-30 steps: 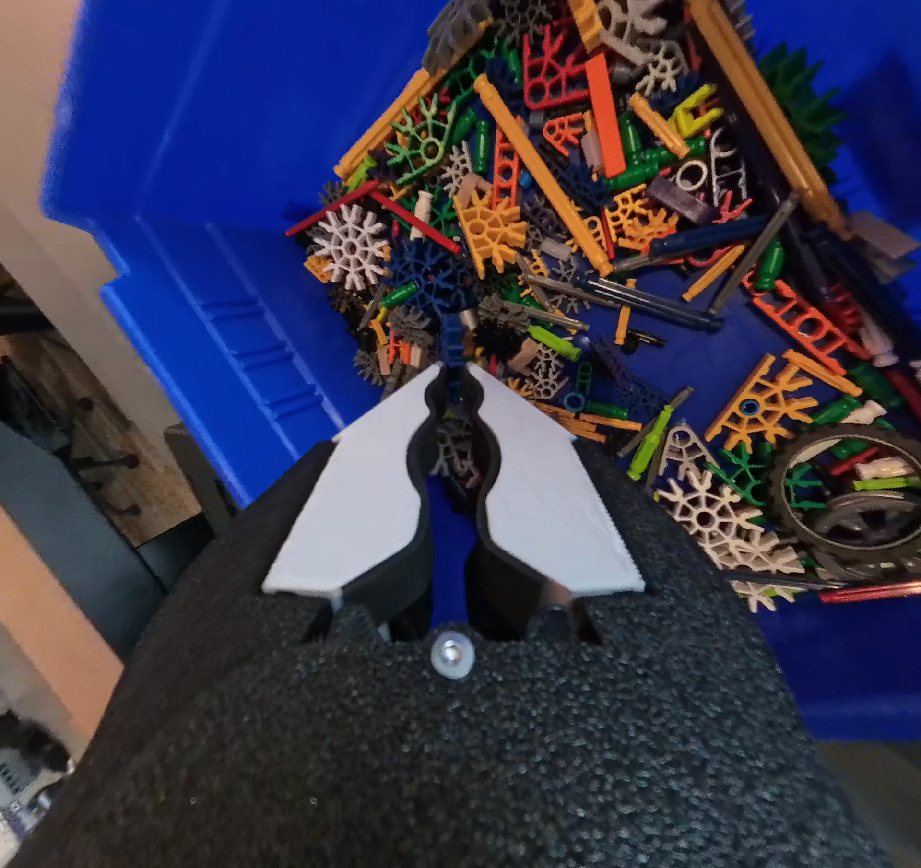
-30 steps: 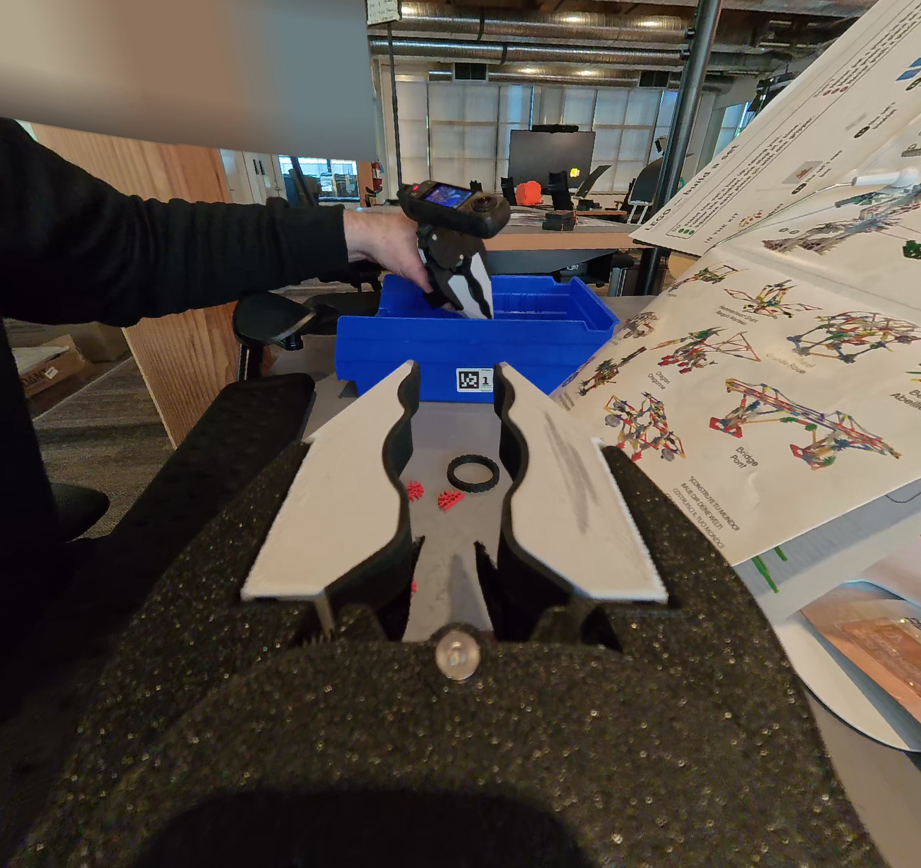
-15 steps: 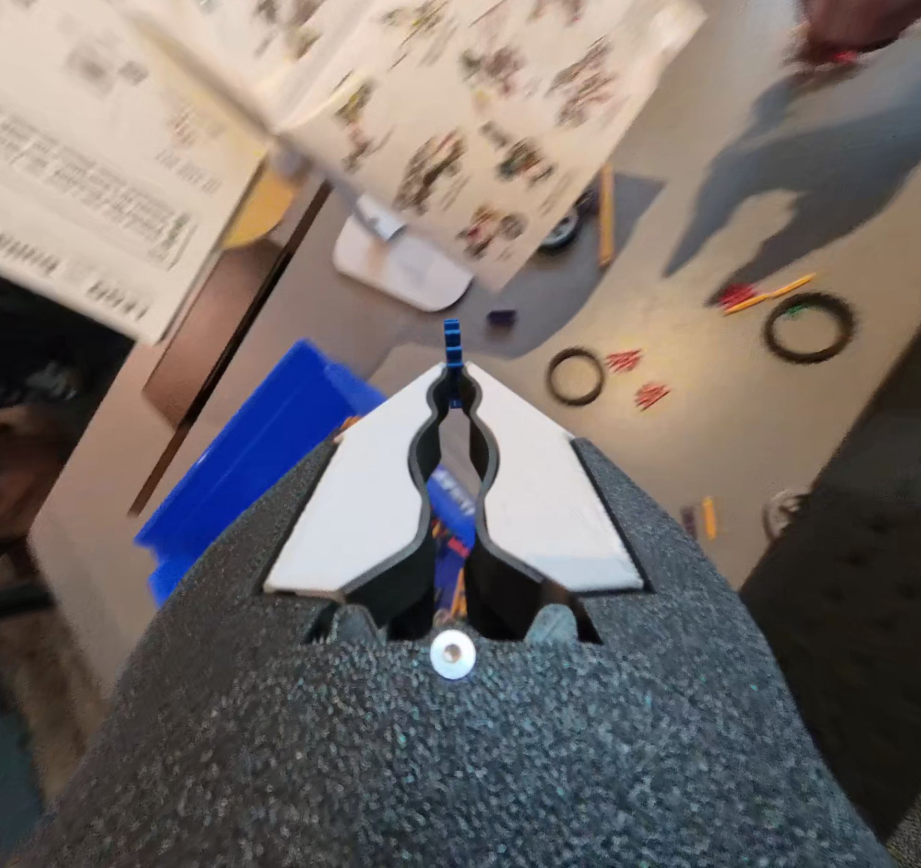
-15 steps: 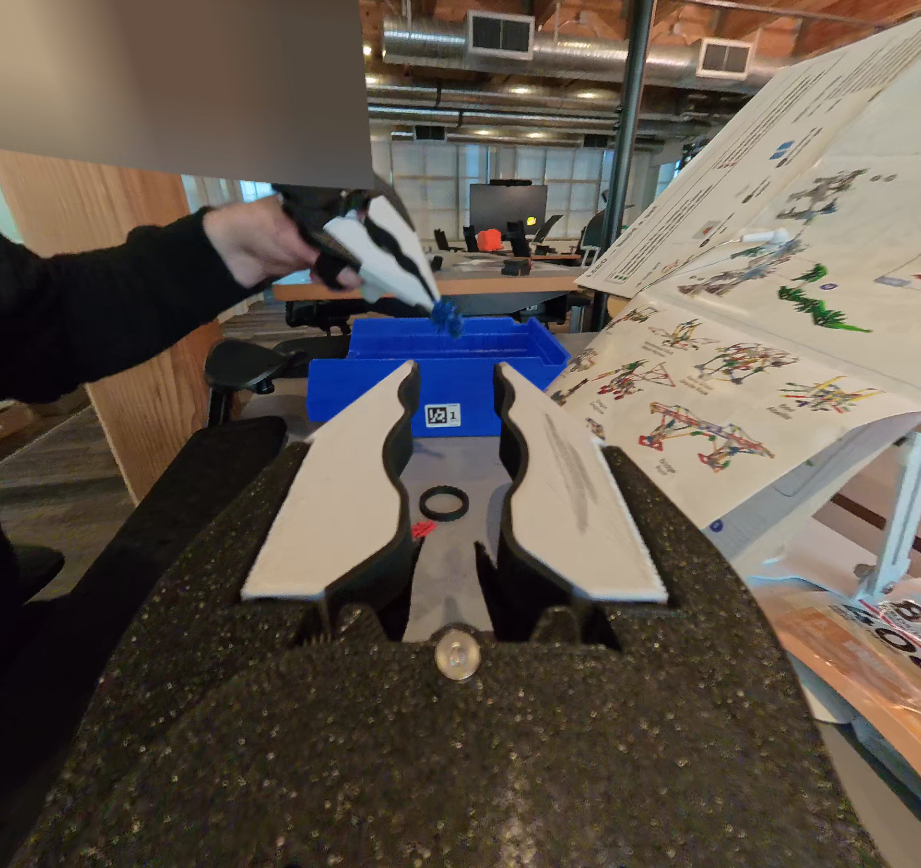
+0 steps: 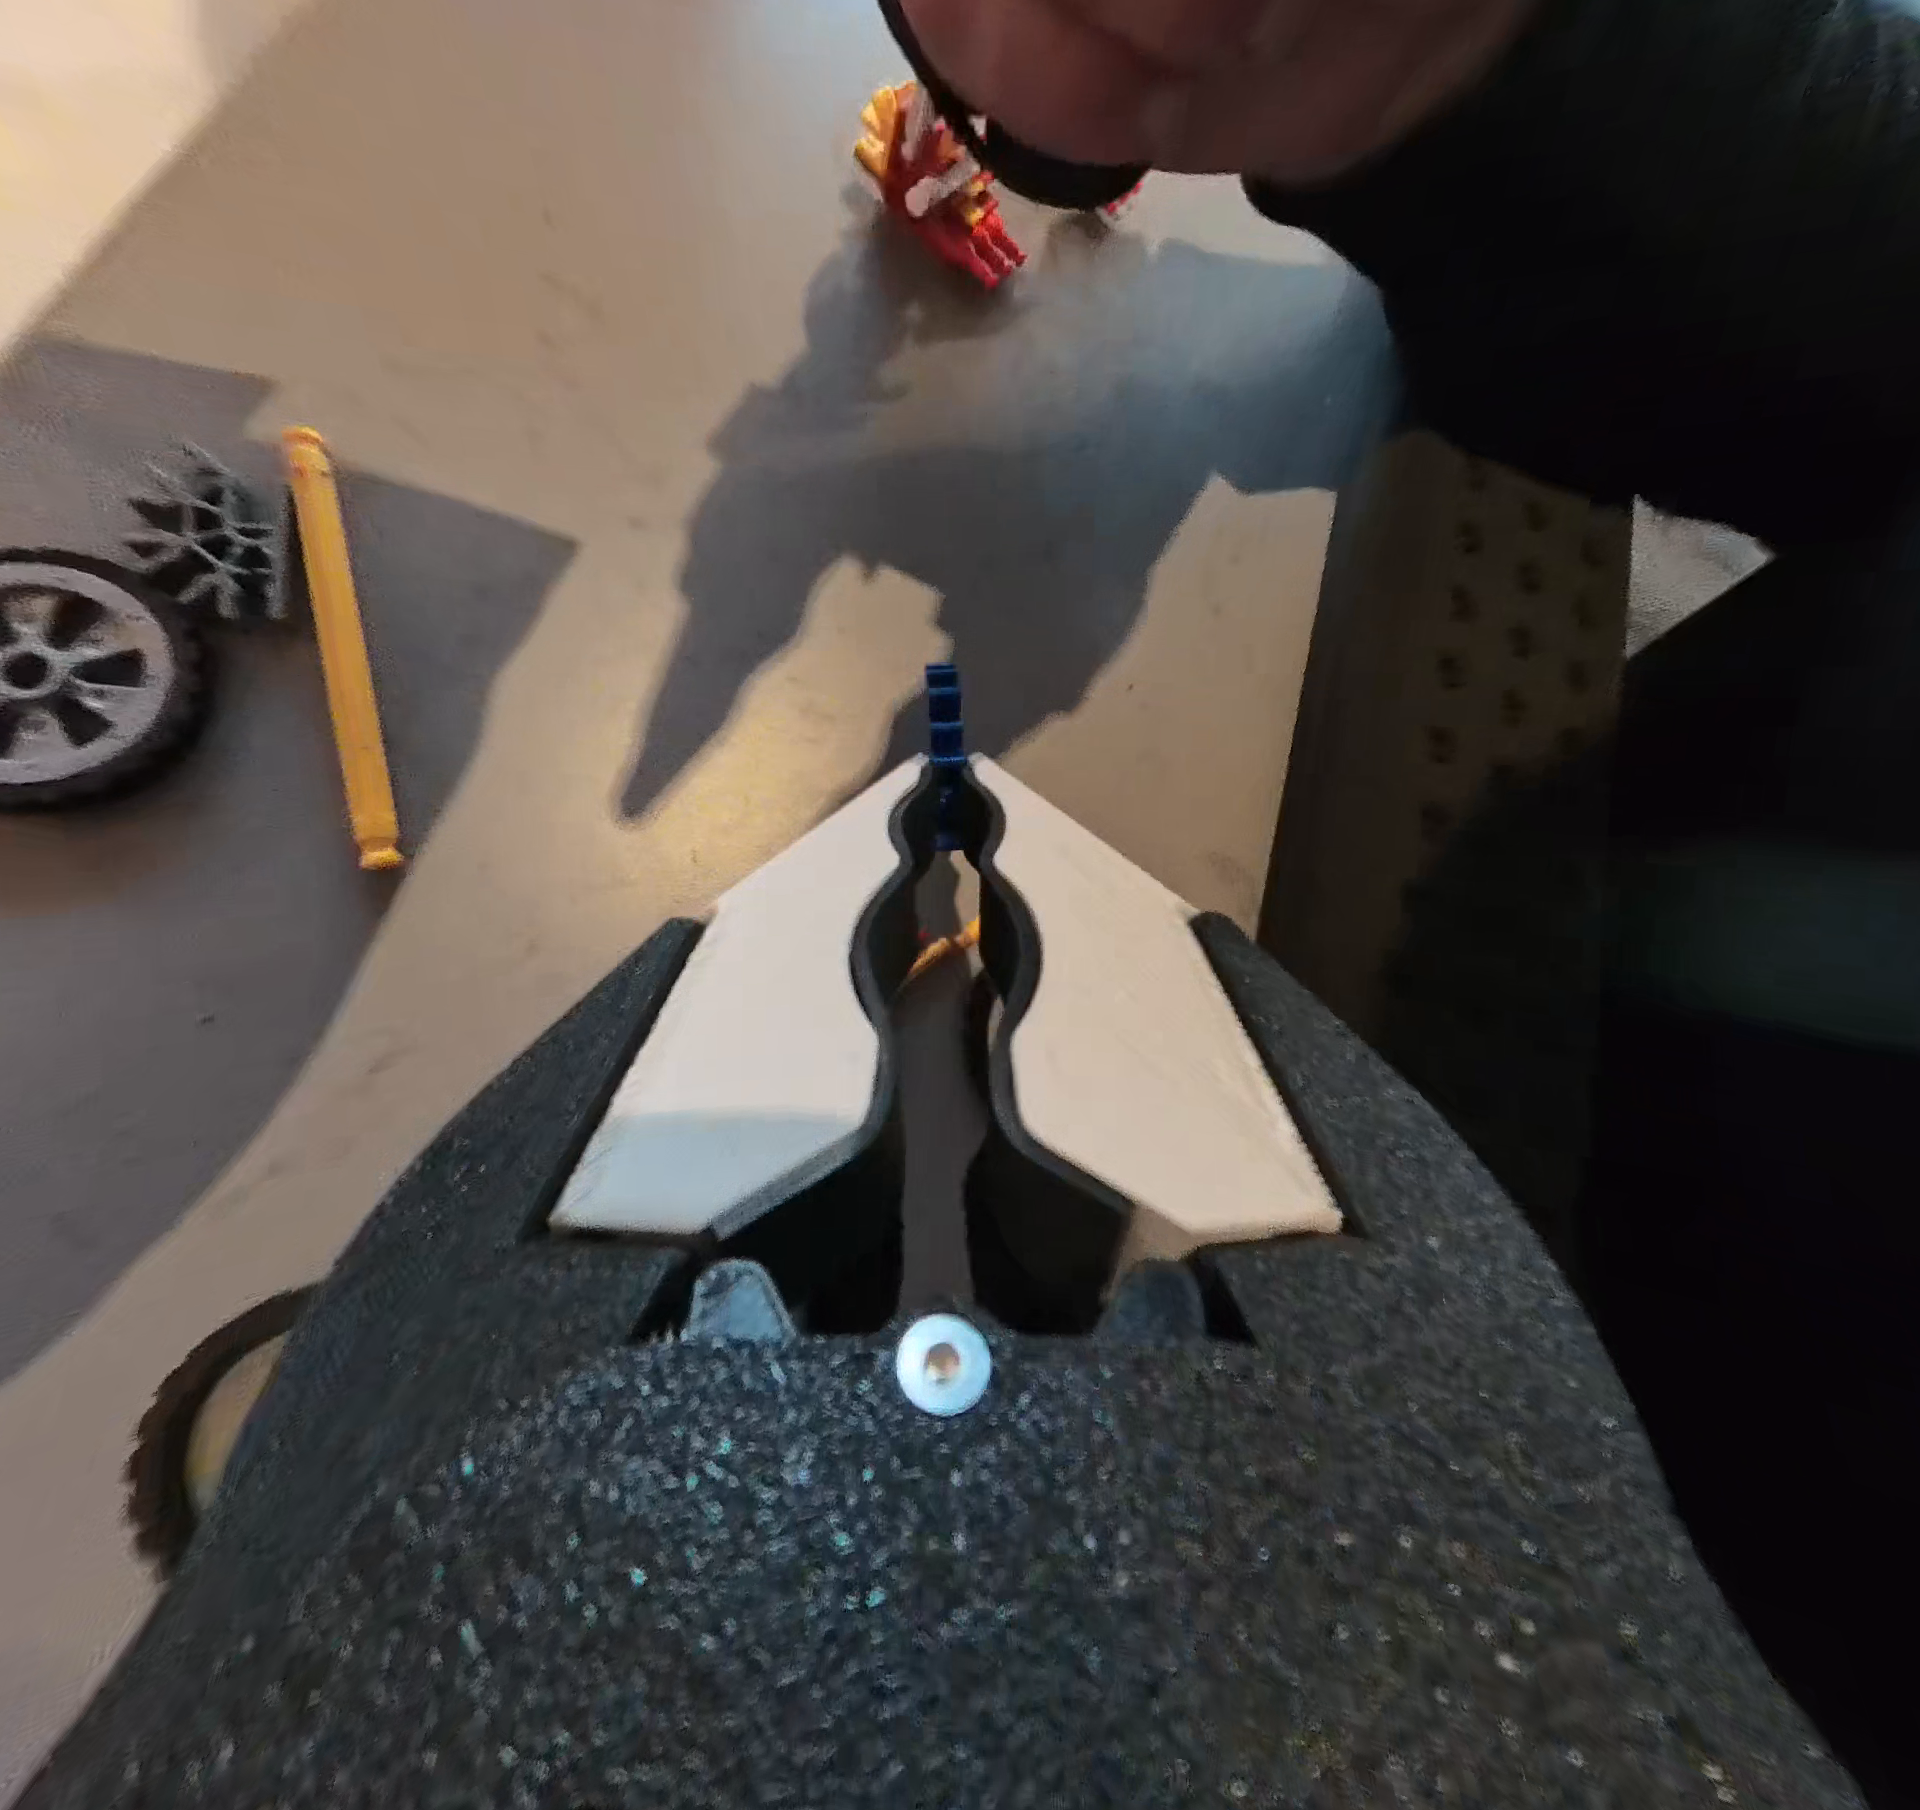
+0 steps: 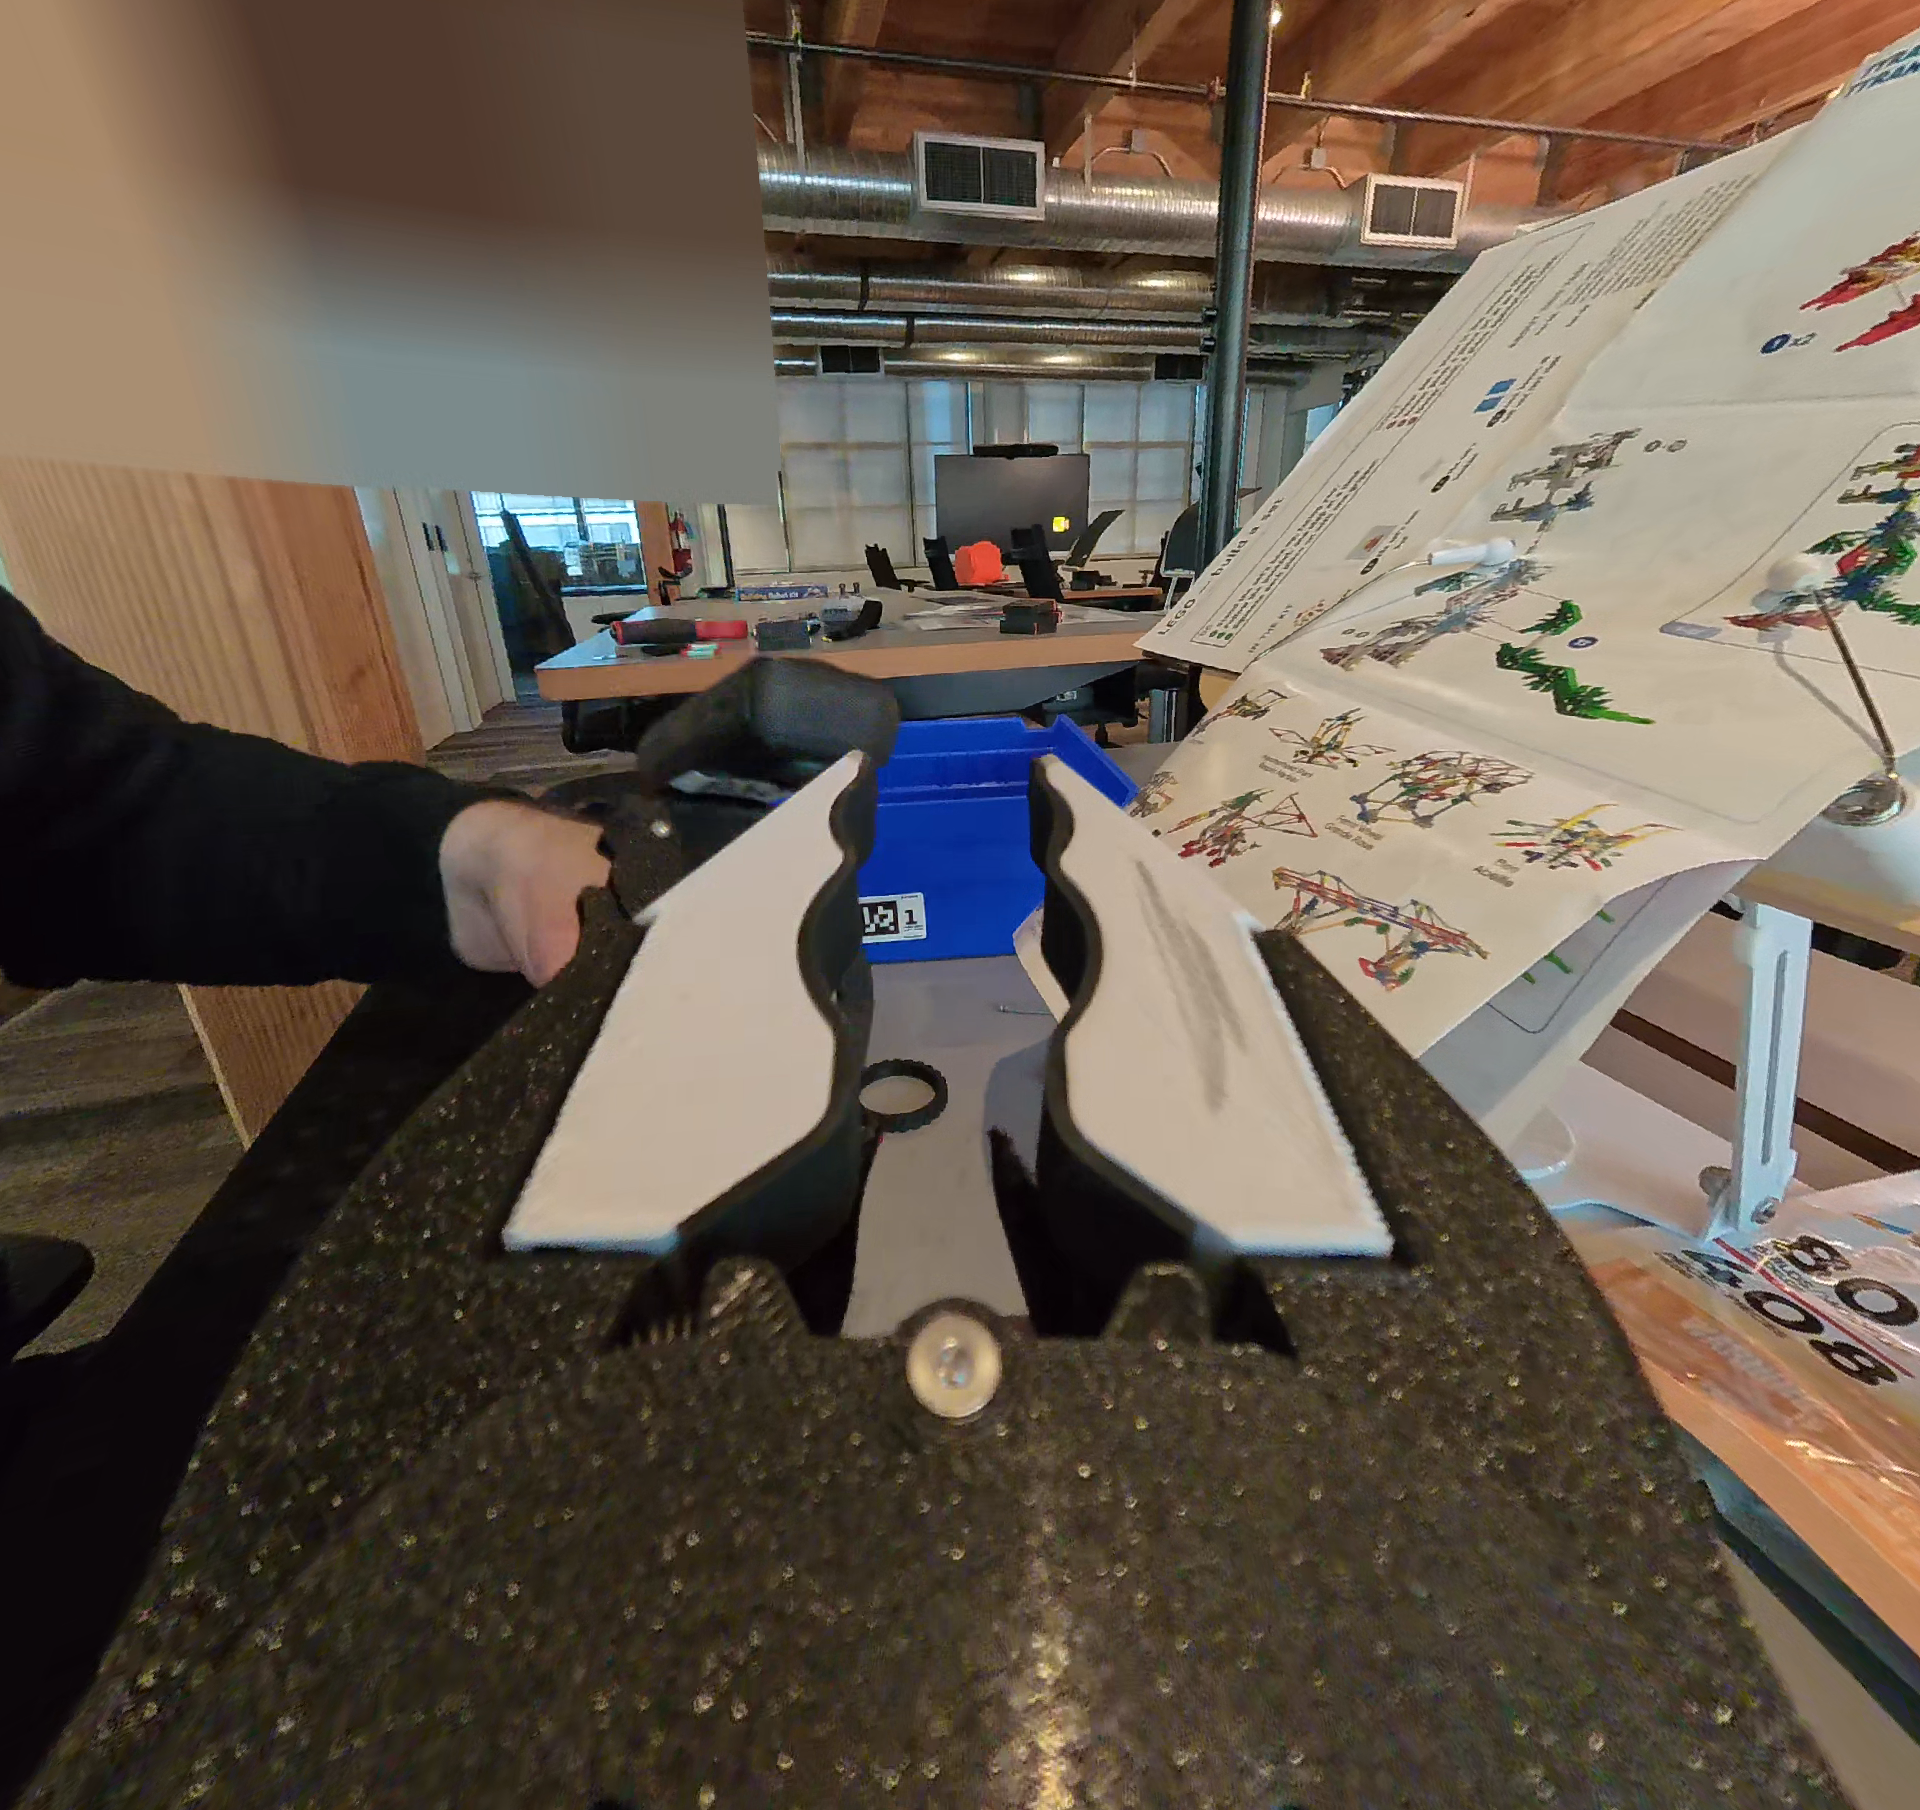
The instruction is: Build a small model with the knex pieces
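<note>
My left gripper (image 5: 945, 768) is shut on a small blue connector piece (image 5: 941, 711) that sticks out past its tips, held above the grey table (image 5: 582, 233). A red, yellow and white built cluster (image 5: 935, 186) lies farther off, below a person's hand (image 5: 1091, 15). My right gripper (image 6: 948, 773) is open and empty, raised over the table. A black tyre ring (image 6: 902, 1095) lies on the table between its fingers. The blue bin (image 6: 966, 825) stands beyond its tips. The left gripper's black body (image 6: 769, 721) shows at its left, held by a hand (image 6: 509, 887).
A yellow rod (image 5: 338, 638), a grey snowflake connector (image 5: 213, 545) and a black wheel (image 5: 73, 669) lie at the left on a dark mat. Another black ring (image 5: 171, 1428) lies near. A propped instruction sheet (image 6: 1538, 680) on a white stand (image 6: 1766, 1064) fills the right. Some 15 cm of space lies between my two pairs of fingers. The yellow rod (image 5: 338, 638) sits 11 cm or so from the ends of my left fingers.
My left gripper lifted the blue piece out of the bin and swung it over the table toward the near side. My right gripper rose and tilted up a little.
</note>
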